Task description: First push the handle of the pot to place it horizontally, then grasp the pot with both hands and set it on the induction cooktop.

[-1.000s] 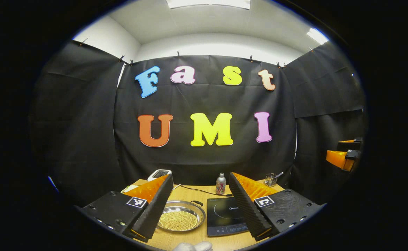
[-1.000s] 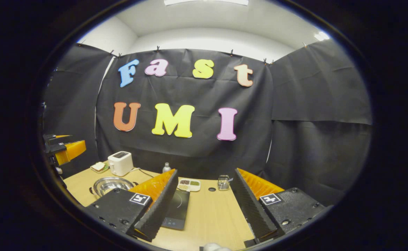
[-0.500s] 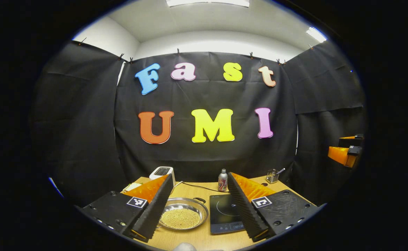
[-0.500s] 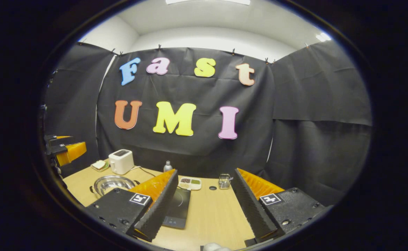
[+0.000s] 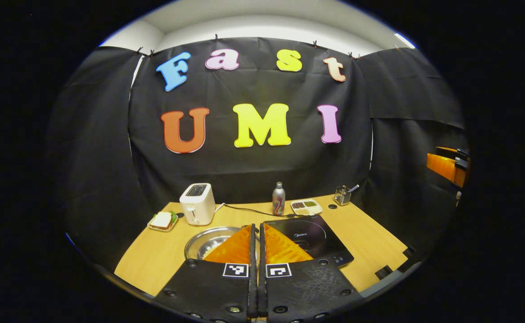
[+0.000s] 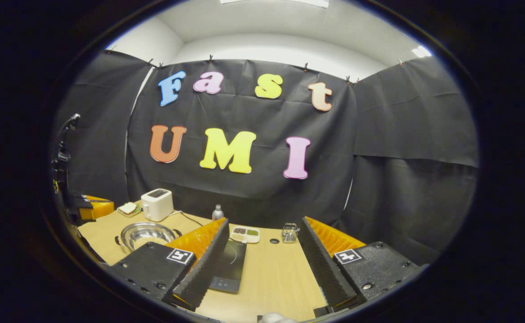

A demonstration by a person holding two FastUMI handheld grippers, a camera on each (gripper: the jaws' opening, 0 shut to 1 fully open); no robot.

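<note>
Left gripper (image 5: 257, 233) fingers together, blunt tip for pushing pot (image 6: 145, 234) handle; right gripper (image 6: 262, 251) spread, above table (image 6: 275, 273) front edge.

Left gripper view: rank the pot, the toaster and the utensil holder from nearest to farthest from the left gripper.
1. Pot: just beyond the shut left gripper, slightly left.
2. Toaster: farther back, left.
3. Utensil holder: far right, at the table's back edge.

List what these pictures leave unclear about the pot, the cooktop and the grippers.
- Shiny steel pot: near side hidden by the left gripper in the left gripper view; handle angle unreadable.
- Black induction cooktop: partly hidden by the right gripper finger.
- Small divided snack dish: contents too small.
</note>
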